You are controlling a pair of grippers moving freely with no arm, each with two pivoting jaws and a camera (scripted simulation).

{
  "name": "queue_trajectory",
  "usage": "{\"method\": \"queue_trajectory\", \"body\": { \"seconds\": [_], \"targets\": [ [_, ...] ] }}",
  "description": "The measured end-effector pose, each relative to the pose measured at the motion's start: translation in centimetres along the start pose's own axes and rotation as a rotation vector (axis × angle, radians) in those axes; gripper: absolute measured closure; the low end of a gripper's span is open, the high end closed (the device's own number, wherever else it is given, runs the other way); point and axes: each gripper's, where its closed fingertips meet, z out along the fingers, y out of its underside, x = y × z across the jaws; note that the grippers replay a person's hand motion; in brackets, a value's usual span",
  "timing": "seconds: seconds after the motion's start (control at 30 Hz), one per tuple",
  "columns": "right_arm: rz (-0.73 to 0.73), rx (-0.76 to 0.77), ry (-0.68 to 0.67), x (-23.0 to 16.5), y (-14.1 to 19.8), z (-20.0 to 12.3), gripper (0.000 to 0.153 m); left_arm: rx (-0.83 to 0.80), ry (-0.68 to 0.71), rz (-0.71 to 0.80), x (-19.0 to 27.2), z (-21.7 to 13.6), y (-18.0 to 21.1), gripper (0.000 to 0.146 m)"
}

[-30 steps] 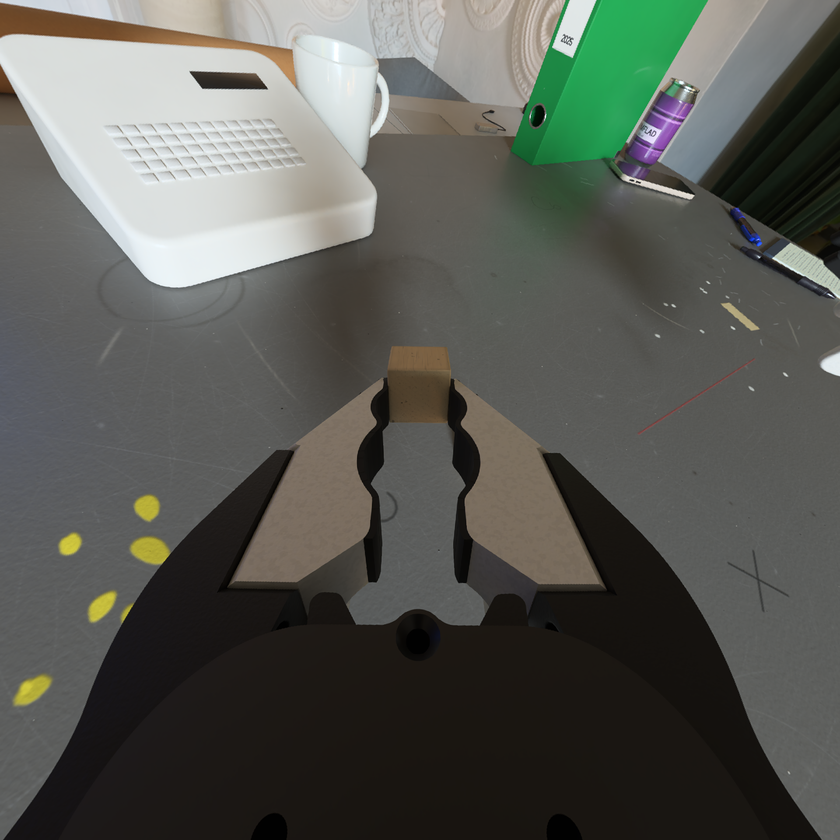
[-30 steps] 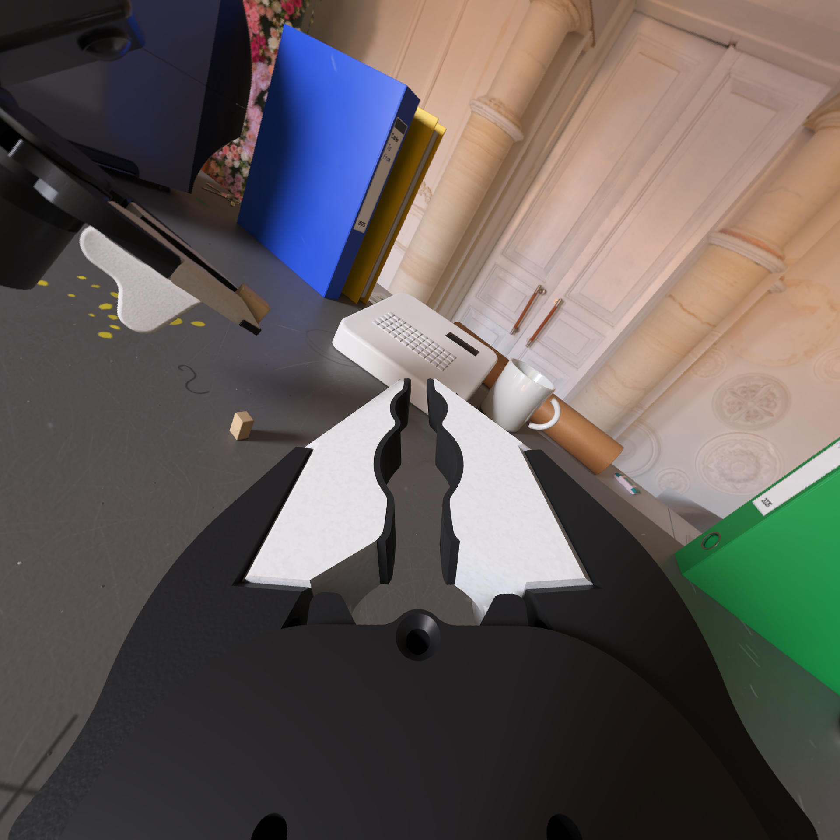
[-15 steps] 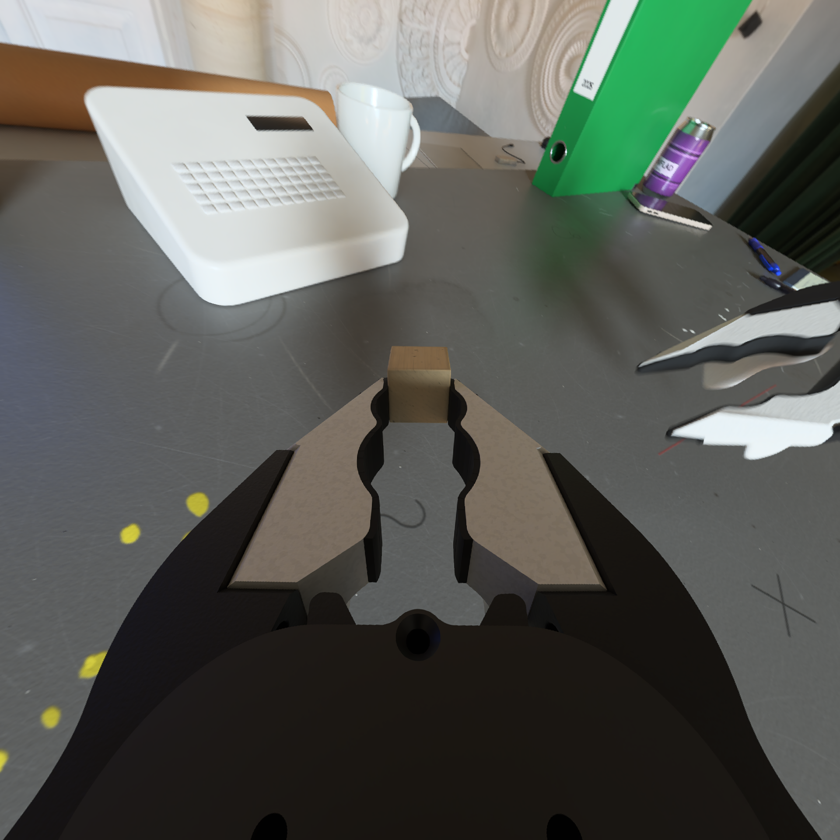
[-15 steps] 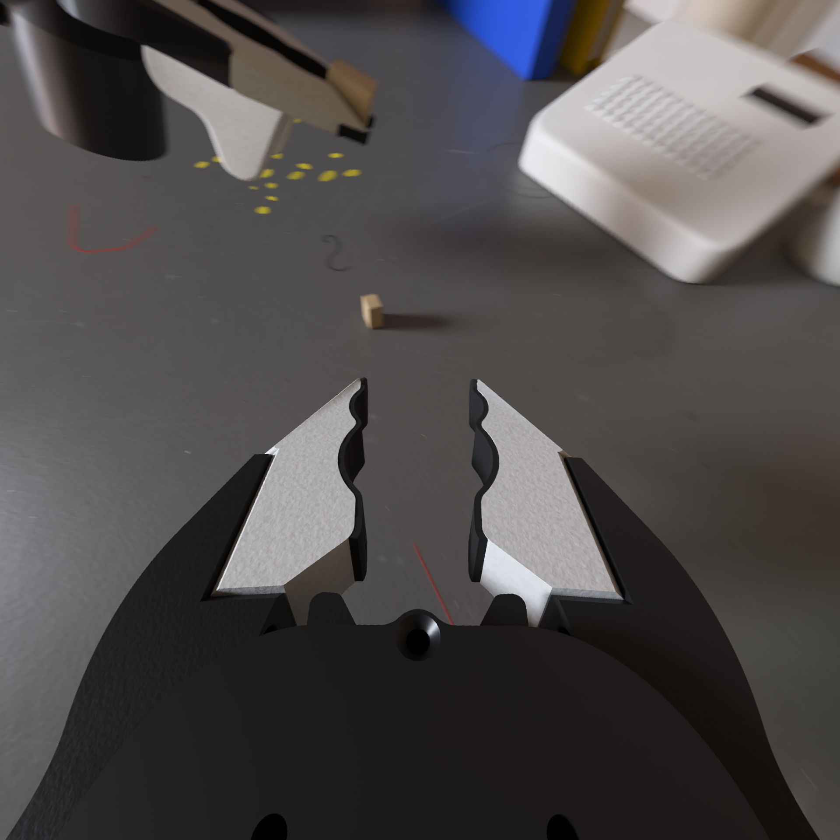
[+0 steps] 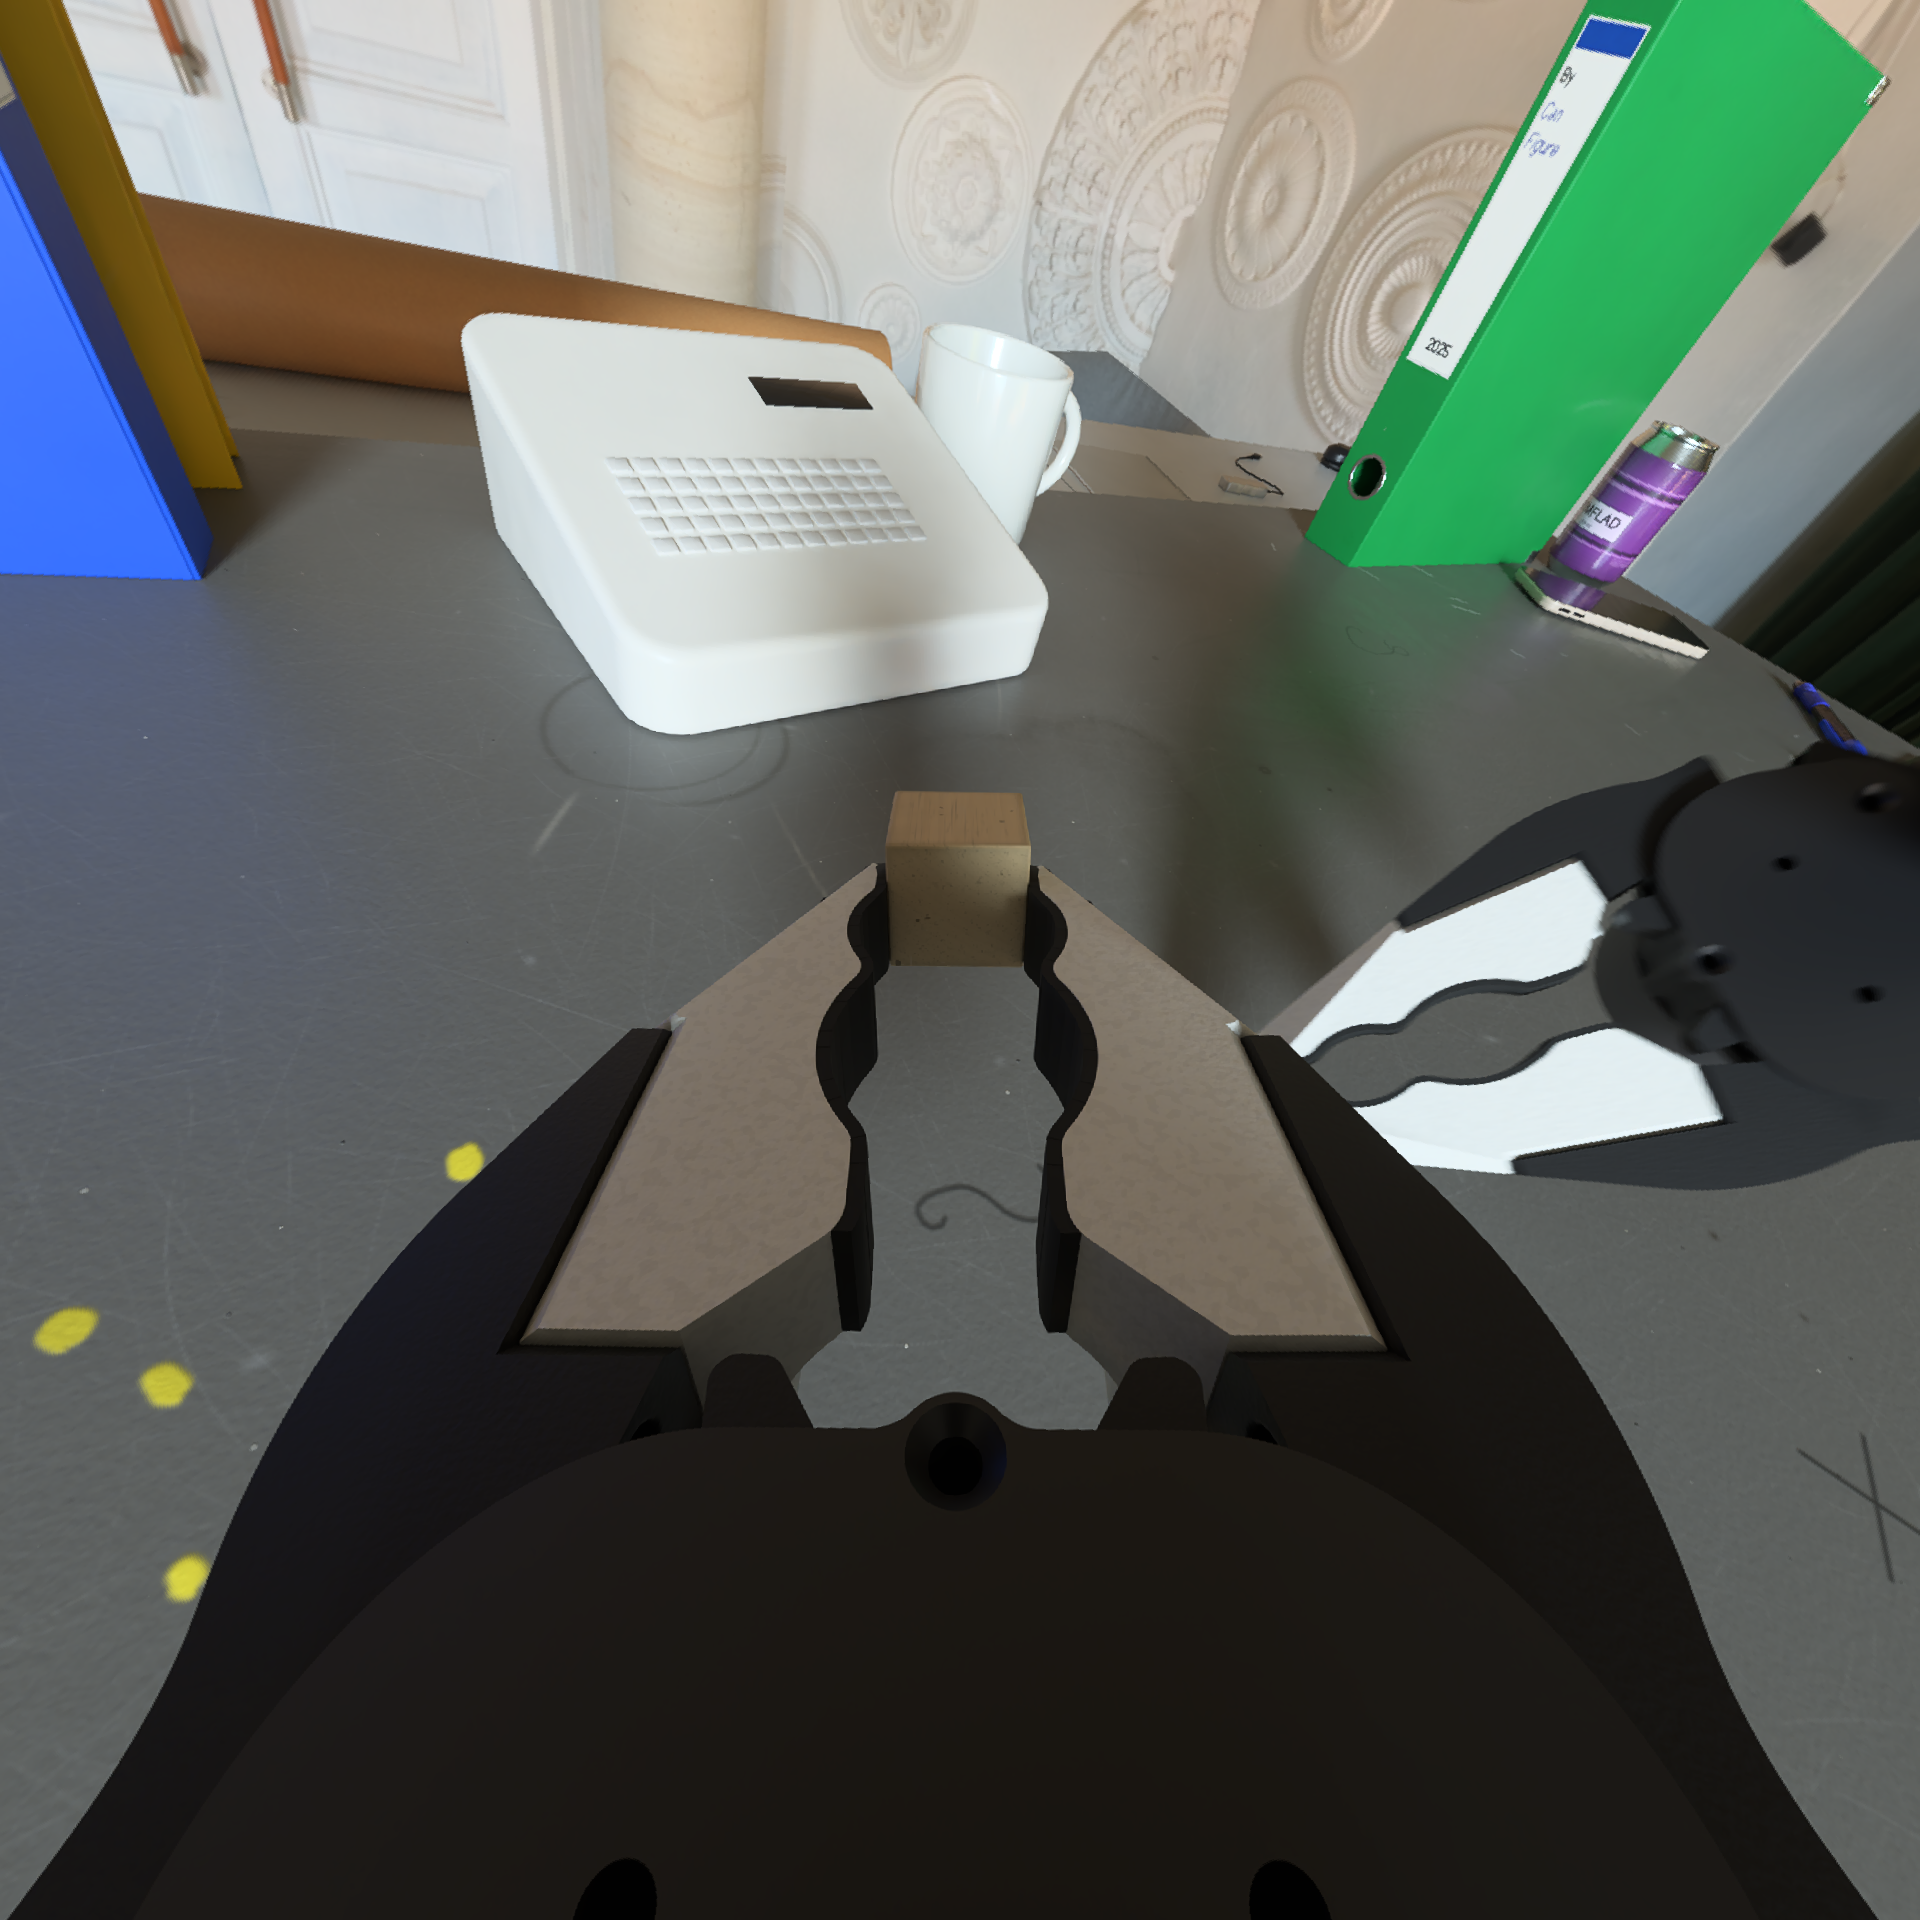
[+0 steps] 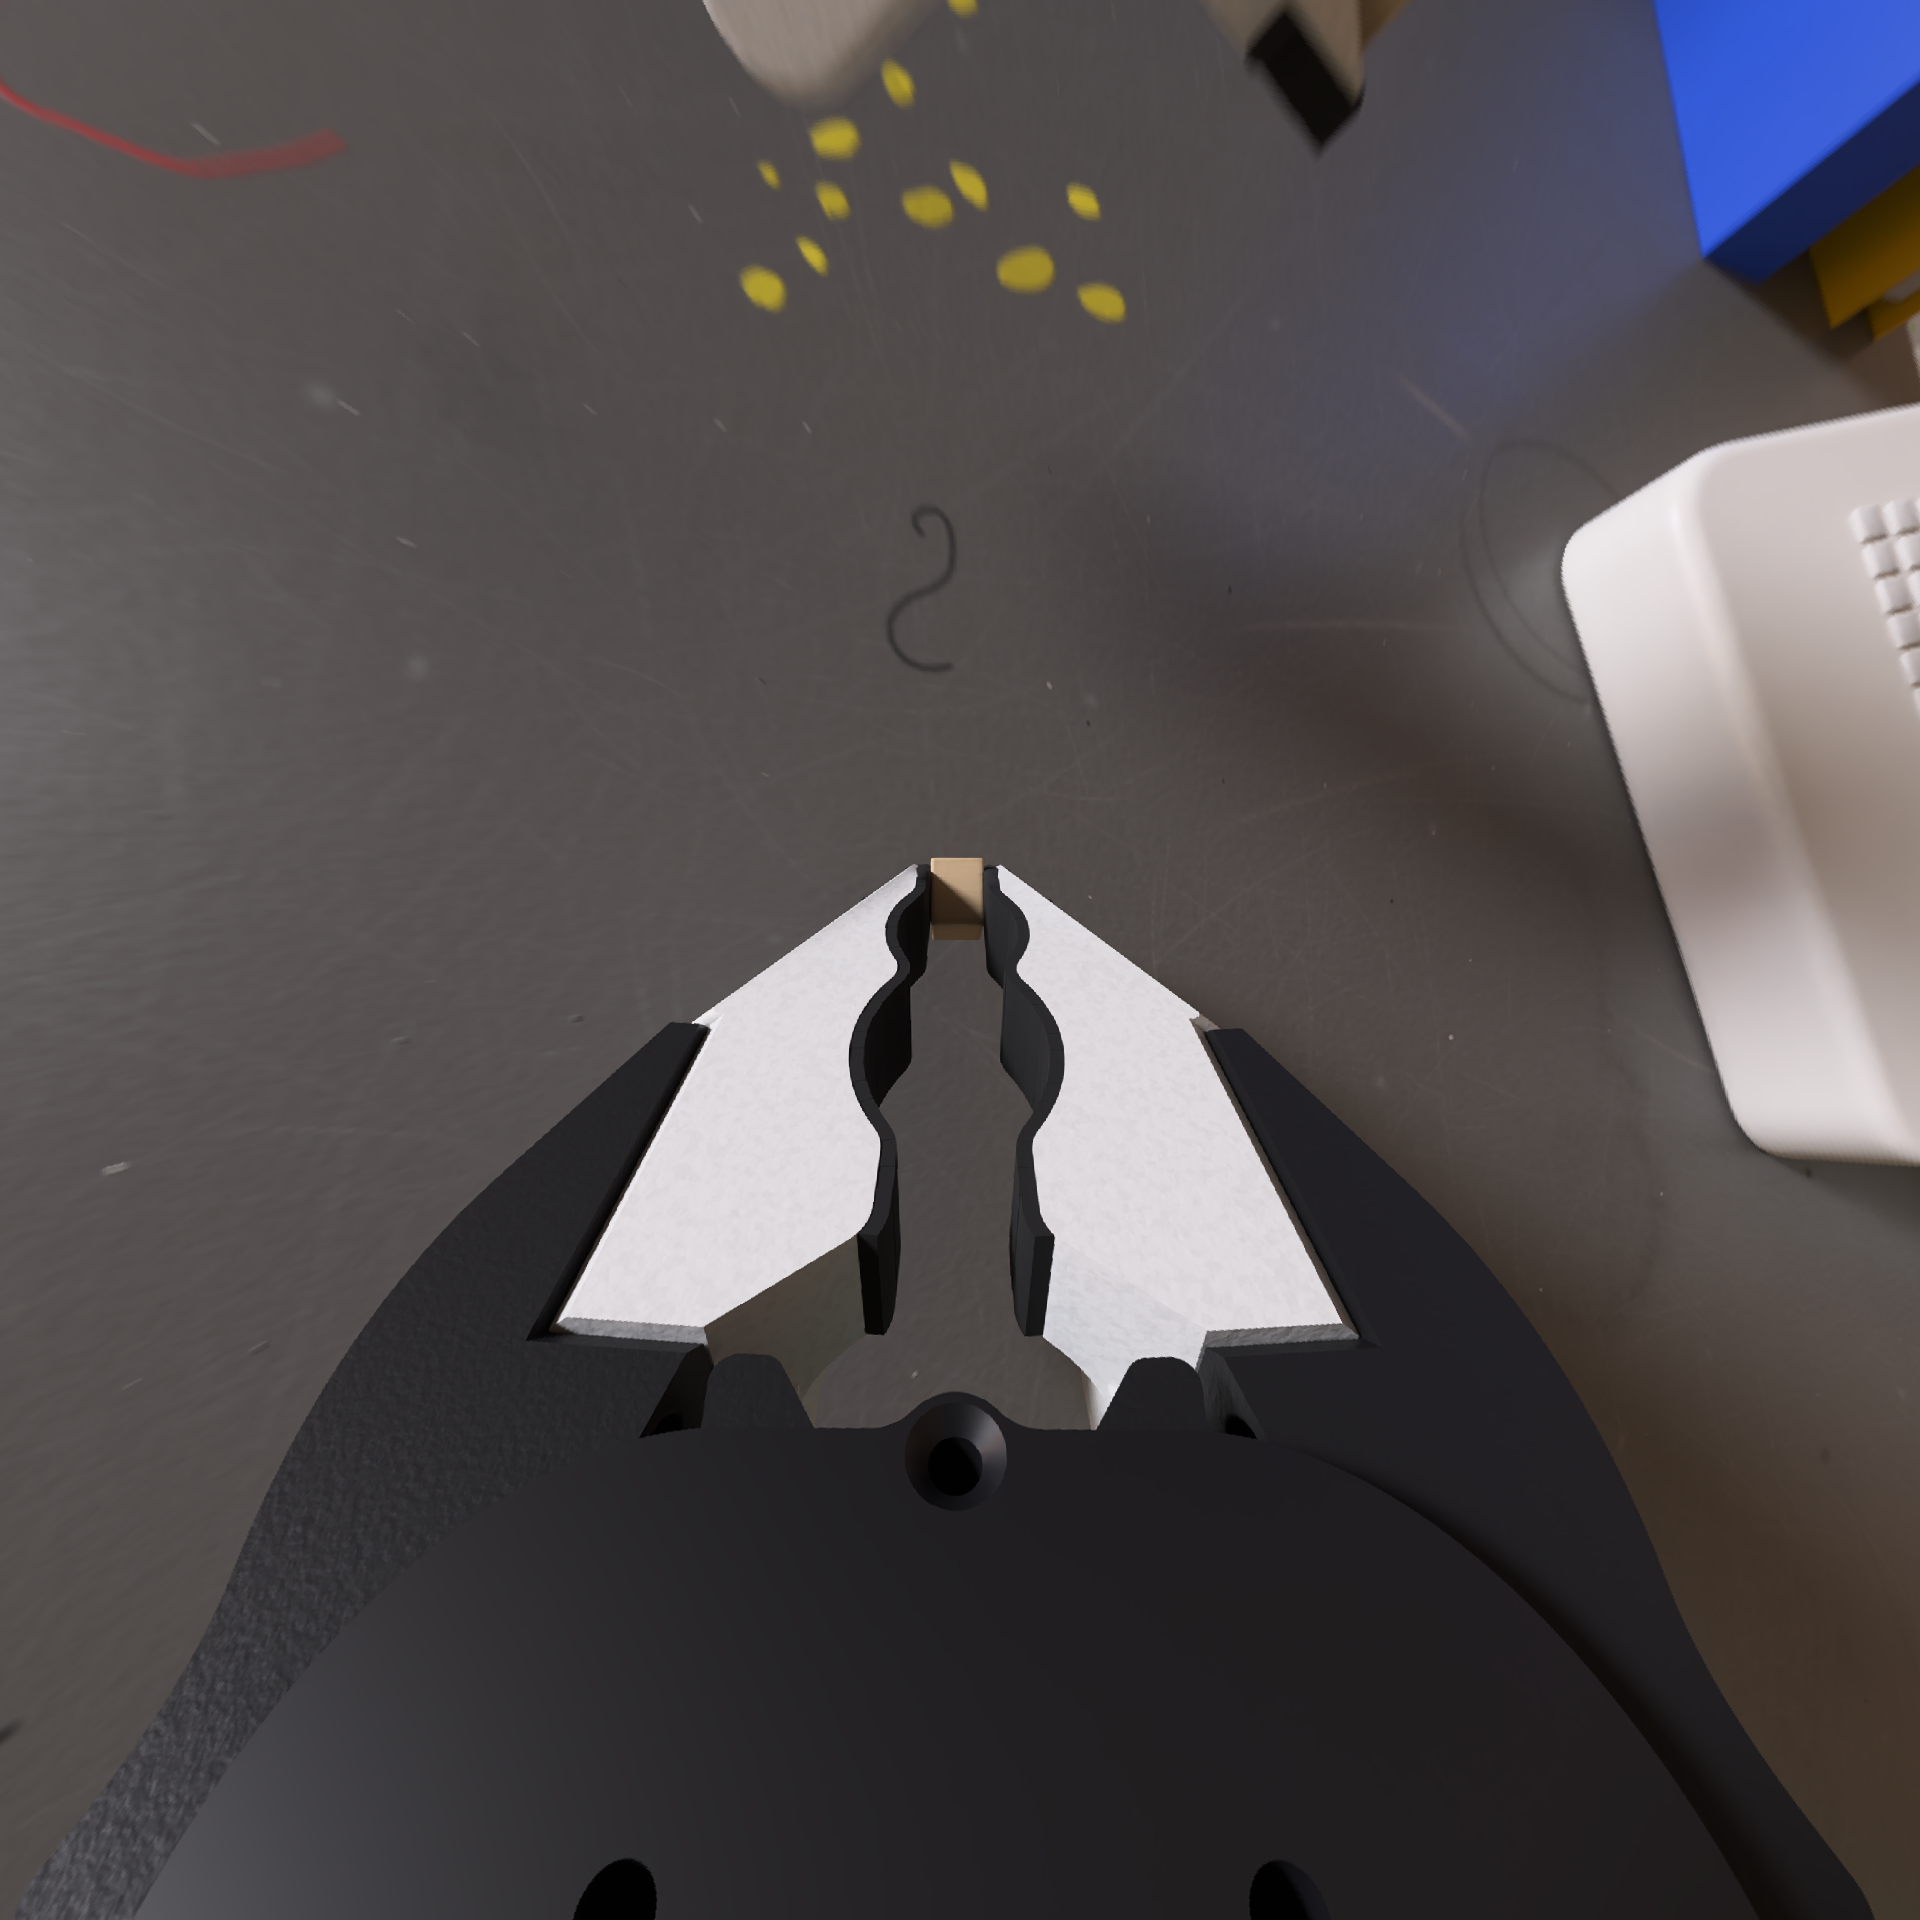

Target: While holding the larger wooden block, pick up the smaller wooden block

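My left gripper is shut on the larger wooden block and holds it at its fingertips above the grey table. My right gripper points straight down at the table. Its white fingertips close on both sides of the smaller wooden block. I cannot tell whether that block still touches the table. In the left wrist view the right gripper's white fingers reach in from the right, their tips hidden behind my left finger. The left gripper's fingers show at the top of the right wrist view.
A white keypad device lies ahead, also at the right of the right wrist view. Behind it stand a white mug, a brown tube, a green binder, a purple can and a blue binder.
My right gripper tilted down, moved over the smaller block and closed around it. My left gripper kept hold of the larger block and drew back and up.
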Motion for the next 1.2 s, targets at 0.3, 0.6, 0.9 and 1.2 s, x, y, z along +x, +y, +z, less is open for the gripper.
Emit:
{"method": "queue_trajectory", "body": {
  "seconds": [0.3,0.6,0.9,1.2],
  "targets": [
    [-0.017,0.265,0.082,0.9,-6.0,-15.5,0.143,-0.004,0.046,-0.019,1.0,0.2,0.3,0.121],
    [0.112,0.091,0.694,16.2,2.8,-34.5,0.143,-0.012,0.108,0.016,3.0,0.9,0.3,0.121],
    [0.313,0.085,0.792,21.0,11.2,-31.0,0.143,-0.016,0.108,0.041,3.6,0.8,0.3,0.121],
    [0.348,0.025,0.72,20.9,12.8,-29.3,0.143,-0.025,0.111,0.046,3.5,0.7,0.6,0.121]
  ]
}}
